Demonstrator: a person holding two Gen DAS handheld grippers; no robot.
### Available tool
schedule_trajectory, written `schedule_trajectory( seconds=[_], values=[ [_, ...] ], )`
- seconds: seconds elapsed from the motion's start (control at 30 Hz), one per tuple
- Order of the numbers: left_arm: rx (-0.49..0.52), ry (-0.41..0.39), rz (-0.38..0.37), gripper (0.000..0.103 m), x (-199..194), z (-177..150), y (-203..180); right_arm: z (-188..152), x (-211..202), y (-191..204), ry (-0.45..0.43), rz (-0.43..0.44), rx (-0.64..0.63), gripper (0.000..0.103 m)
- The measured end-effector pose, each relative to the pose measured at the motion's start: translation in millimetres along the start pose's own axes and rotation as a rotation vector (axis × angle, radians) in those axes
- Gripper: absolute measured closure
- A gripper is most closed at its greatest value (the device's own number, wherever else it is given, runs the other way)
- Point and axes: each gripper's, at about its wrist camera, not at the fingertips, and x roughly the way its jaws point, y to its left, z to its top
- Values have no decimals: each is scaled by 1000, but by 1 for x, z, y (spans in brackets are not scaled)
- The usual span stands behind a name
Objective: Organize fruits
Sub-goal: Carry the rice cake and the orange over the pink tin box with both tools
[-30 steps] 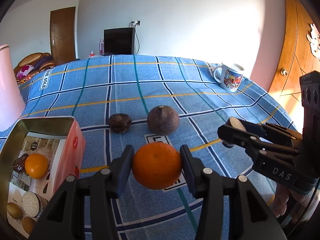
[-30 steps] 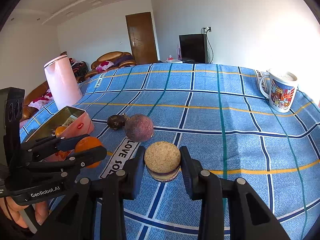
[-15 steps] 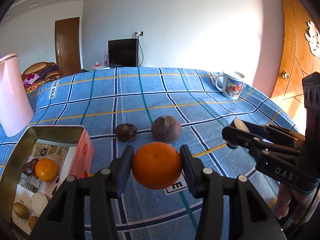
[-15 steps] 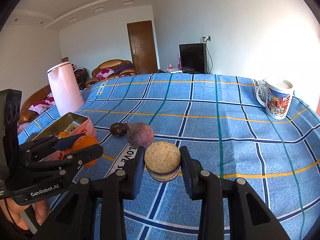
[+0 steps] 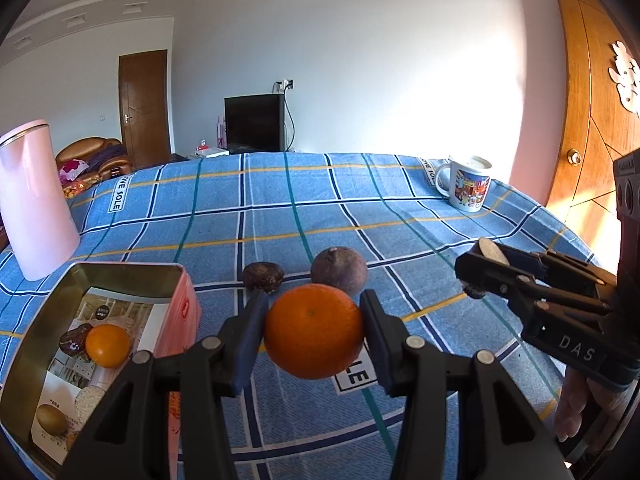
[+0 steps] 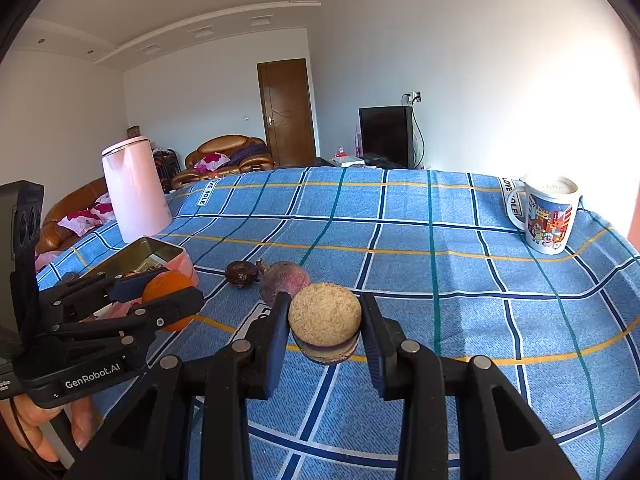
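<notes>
My left gripper (image 5: 314,320) is shut on a round orange (image 5: 314,330), held above the blue checked cloth; it shows at the left of the right wrist view as the left gripper (image 6: 160,300) with the orange (image 6: 170,286). My right gripper (image 6: 325,320) is shut on a halved fruit (image 6: 325,326) with a tan cut face and a purple rind. That right gripper (image 5: 476,276) reaches in from the right of the left wrist view. A large purple fruit (image 5: 339,271) and a small dark fruit (image 5: 263,277) lie on the cloth just beyond the orange.
An open pink tin (image 5: 120,268) stands at the left, holding a small orange (image 5: 107,345) and a dark fruit (image 5: 74,344). A pink kettle (image 6: 134,190) stands behind it. A printed mug (image 6: 548,214) sits at the far right, near the table's edge.
Both wrist views have tipped upward a little, so the table sits lower in frame. Both fruits stay gripped and the loose fruits have not moved.
</notes>
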Motion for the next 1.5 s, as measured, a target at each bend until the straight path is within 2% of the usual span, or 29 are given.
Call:
schedule_trajectory(
  seconds=[1.17, 1.5],
  values=[
    [18, -140, 54, 54, -29, -4, -3, -3, -27, 13, -140, -26, -62, 67],
    [68, -204, 88, 54, -41, -8, -13, -3, -37, 19, -193, -34, -90, 67]
  ],
)
